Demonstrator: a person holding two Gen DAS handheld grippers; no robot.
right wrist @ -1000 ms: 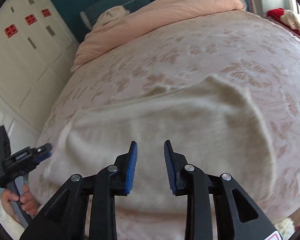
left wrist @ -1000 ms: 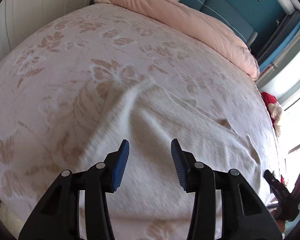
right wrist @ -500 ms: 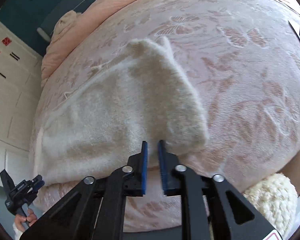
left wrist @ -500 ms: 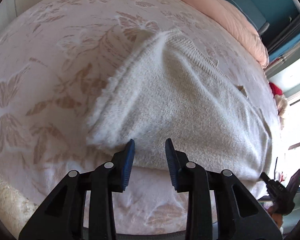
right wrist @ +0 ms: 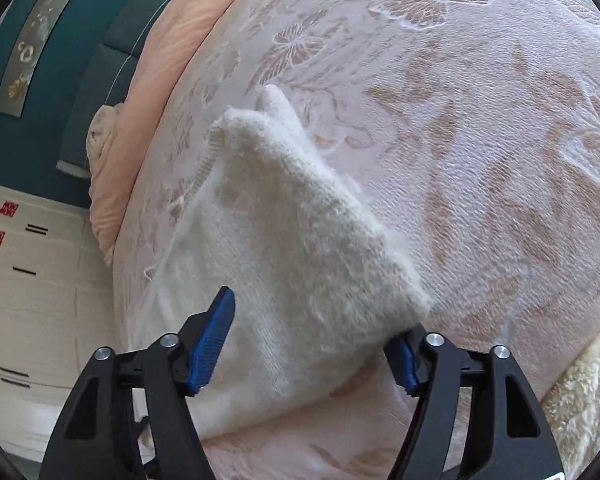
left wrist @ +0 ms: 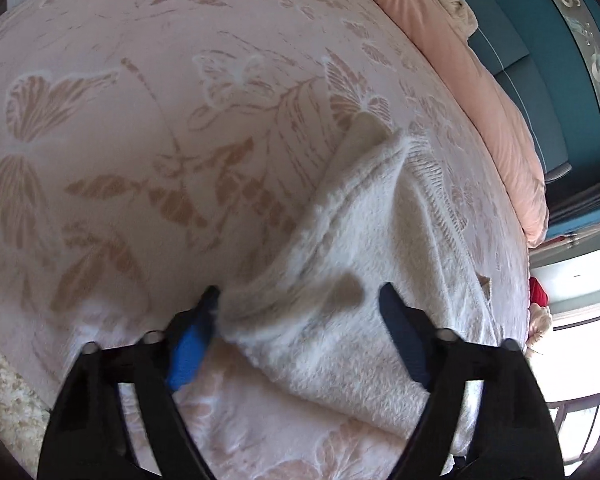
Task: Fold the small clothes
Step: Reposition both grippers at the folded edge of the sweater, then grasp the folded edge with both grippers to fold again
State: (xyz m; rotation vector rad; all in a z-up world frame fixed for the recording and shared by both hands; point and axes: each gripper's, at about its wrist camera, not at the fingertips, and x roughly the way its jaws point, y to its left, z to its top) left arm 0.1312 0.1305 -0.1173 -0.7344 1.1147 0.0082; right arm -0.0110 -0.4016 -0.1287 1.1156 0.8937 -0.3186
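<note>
now the fluffy white sweater [left wrist: 372, 280] [right wrist: 284, 248] lay long across the pink bedspread [left wrist: 140, 120], its corner pointing up the bed. left gripper [left wrist: 300, 312] and right gripper [right wrist: 320, 328] were wide apart around its edge.

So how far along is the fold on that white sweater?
Early. The fuzzy white sweater lies spread on the floral bedspread, no finished fold visible. In hand: the left claw and right claw are open, each straddling a near corner. Left: close, lift, fold over.
</note>
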